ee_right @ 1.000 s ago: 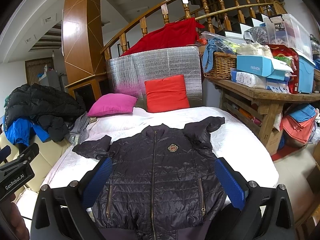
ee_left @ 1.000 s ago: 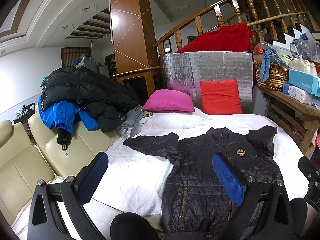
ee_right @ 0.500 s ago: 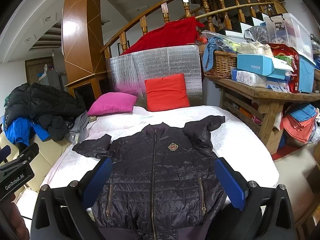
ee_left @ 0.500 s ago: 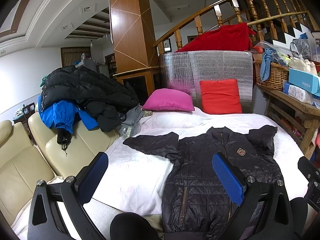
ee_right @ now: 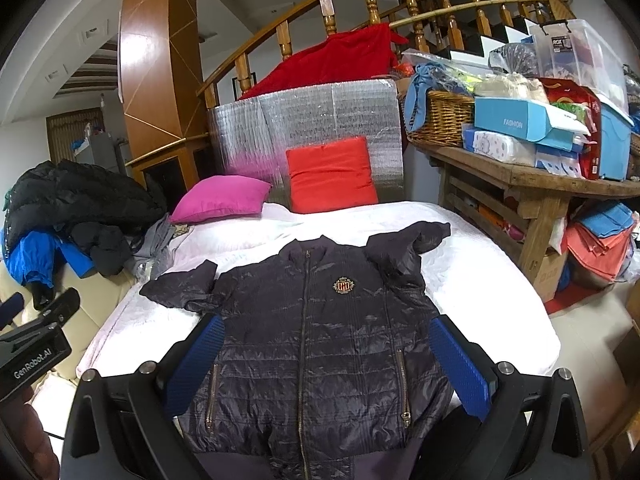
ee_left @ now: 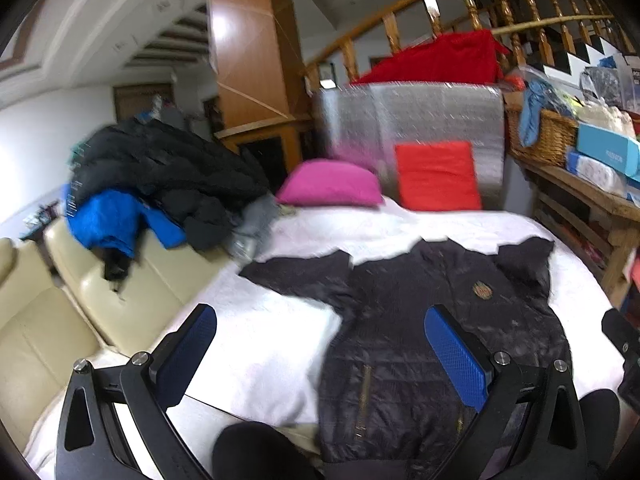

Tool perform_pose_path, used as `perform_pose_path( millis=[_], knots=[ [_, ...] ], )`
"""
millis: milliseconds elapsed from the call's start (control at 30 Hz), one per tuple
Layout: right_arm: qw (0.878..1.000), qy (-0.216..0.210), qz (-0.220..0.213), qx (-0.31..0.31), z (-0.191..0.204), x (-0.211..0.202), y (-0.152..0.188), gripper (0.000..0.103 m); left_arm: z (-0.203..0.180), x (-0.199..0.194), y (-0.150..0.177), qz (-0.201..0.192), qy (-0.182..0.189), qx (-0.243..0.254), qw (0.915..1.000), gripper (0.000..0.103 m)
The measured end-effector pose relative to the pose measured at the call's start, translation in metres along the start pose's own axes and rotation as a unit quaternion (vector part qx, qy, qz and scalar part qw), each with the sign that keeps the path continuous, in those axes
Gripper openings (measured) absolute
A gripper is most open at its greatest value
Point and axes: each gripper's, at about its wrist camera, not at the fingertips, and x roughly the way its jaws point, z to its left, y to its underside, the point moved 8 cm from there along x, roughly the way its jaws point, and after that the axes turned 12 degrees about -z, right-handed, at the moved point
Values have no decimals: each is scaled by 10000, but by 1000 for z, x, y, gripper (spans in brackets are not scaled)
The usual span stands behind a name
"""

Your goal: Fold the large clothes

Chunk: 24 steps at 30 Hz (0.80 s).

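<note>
Left tongs (ee_left: 320,354) wide open, holding nothing, hanging over the near left part of the bed (ee_left: 260,344). Left view is blurred. Right tongs (ee_right: 326,364) also wide open and empty, above the lower half of the jacket (ee_right: 312,344).

Jacket lies flat on the bed, front up, zipped, collar far, hem at the near edge. Left sleeve (ee_right: 180,286) spread out sideways; right sleeve (ee_right: 408,240) bunched up toward the far right. Folding not started, by the look of it.

Risks: shell looks slick and puffy, so a thin pinch may slip or grab only the top layer. Hem sits at the bed edge; a pull toward the person could drag the jacket off. Bunched right sleeve may fold in crooked unless smoothed first. The tongs are close together, so they could knock into each other.

Around: sofa (ee_left: 36,344) on the left with a coat pile (ee_right: 68,216), pink pillow (ee_right: 224,198) and red pillow (ee_right: 332,174) at the far end, cluttered table (ee_right: 532,176) on the right with basket (ee_right: 444,116). None of it touches the jacket; nothing stands in the way.
</note>
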Motion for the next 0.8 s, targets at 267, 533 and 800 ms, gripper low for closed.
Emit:
perform_pose_path(
  millis=[267,533,800],
  knots=[
    [9985,351,130,393,-82,75,-12,103,-39,147,66,1569,668,-91,9853,103],
    [9789,442,773,1838,-201,216,-7,103,-75,276,90,1789,592,-583,9804,103],
    [9472,174,1360,2900,-272,398,19,103,-87,343,129,1877,234,-559,9804,103]
  ],
)
